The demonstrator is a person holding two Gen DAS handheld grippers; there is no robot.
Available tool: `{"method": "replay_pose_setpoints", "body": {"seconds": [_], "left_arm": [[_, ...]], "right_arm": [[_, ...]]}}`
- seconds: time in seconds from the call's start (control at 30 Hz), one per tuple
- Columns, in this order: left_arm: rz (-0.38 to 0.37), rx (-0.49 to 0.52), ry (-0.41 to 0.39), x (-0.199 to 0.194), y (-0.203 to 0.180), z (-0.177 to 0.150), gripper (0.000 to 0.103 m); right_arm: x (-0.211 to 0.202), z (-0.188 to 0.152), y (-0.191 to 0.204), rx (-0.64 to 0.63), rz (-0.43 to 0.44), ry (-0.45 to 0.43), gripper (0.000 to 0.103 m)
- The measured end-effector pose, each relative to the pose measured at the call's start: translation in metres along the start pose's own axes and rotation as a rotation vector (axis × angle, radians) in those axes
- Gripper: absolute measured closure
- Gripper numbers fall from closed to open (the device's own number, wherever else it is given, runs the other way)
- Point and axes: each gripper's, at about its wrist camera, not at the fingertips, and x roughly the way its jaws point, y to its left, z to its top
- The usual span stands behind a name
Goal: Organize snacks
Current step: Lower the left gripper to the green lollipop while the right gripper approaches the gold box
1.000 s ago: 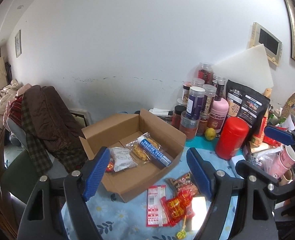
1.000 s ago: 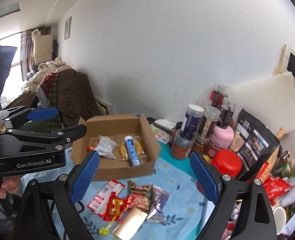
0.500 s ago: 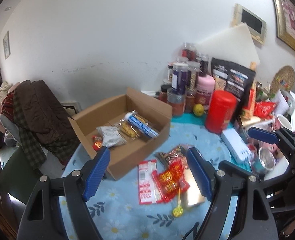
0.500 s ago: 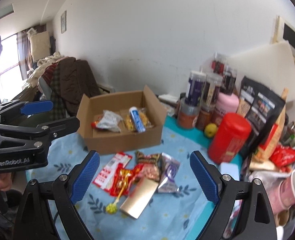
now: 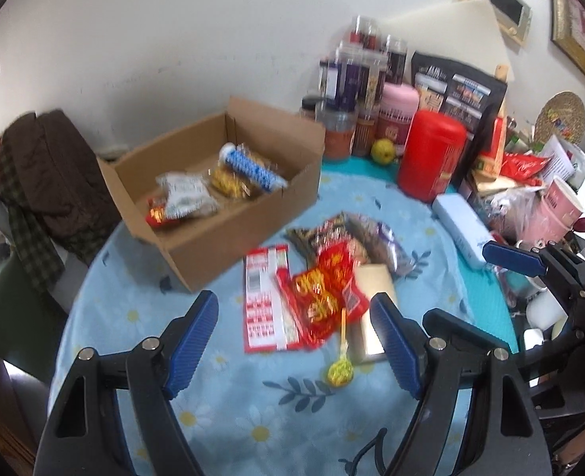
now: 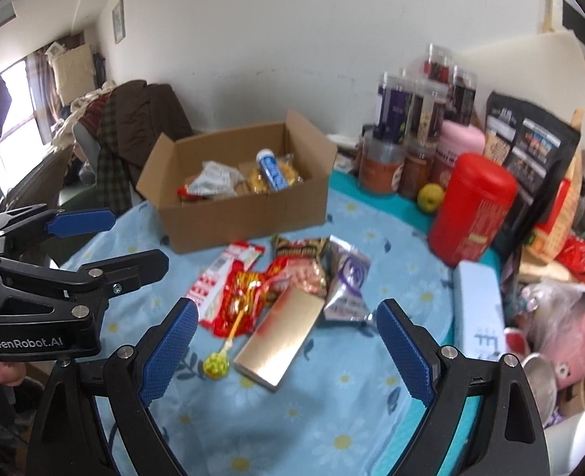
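An open cardboard box [image 5: 229,234] [image 6: 249,214] stands on the blue flowered tablecloth [image 5: 133,317] and holds a silver packet, yellow snacks and a blue-white tube [image 5: 249,166]. In front of it lies a loose pile: a red-white flat packet [image 5: 264,301], a red foil packet [image 5: 320,297] [image 6: 245,293], a gold flat box [image 6: 280,337], a purple-silver packet [image 6: 348,281] and a yellow lollipop [image 5: 340,371] [image 6: 216,365]. My left gripper [image 5: 294,345] hovers open above the pile's near edge. My right gripper [image 6: 286,349] is open over the gold box, holding nothing.
Jars [image 6: 395,111], a pink bottle [image 6: 459,146], a red canister [image 6: 471,210], a black pouch [image 6: 530,150] and a yellow fruit [image 6: 431,196] crowd the back right. A pale blue case [image 6: 479,305] and pink cups [image 5: 558,206] sit right. A chair draped with clothes [image 5: 50,182] stands left.
Both grippers have sunk and tipped downward toward the table. The snack pile has come closer and now lies between and just ahead of the fingers. Jaws kept the same width.
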Motion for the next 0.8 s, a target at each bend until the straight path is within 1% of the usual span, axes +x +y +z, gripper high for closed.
{"method": "replay_pose_setpoints", "body": {"seconds": [0.13,0.33,0.5,0.63,0.7,0.73,0.77,0.8], "left_arm": [[0.006,-0.026,0.030,0.014,0.005,-0.012,0.024],[0.070,-0.040,0.044,0.029,0.012,-0.028,0.024],[0.067,-0.094,0.063,0.040,0.022,-0.039,0.024],[0.072,-0.135,0.081,0.045,0.027,-0.047,0.024],[0.061,-0.138,0.082,0.046,0.026,-0.051,0.024],[0.055,-0.137,0.081,0.046,0.024,-0.052,0.024],[0.043,-0.134,0.078,0.046,0.022,-0.054,0.024],[0.031,-0.131,0.078,0.046,0.019,-0.056,0.024]], "right_arm": [[0.019,-0.011,-0.003,0.027,0.018,0.050,0.010],[0.045,-0.026,0.000,0.025,0.025,0.096,0.010],[0.066,-0.033,0.004,0.007,0.027,0.130,0.011],[0.083,-0.037,0.003,0.017,0.057,0.174,0.013],[0.088,-0.040,-0.002,0.033,0.064,0.193,0.025],[0.090,-0.042,-0.006,0.046,0.078,0.202,0.034],[0.092,-0.045,-0.010,0.065,0.098,0.210,0.048],[0.092,-0.047,-0.015,0.083,0.115,0.214,0.049]]}}
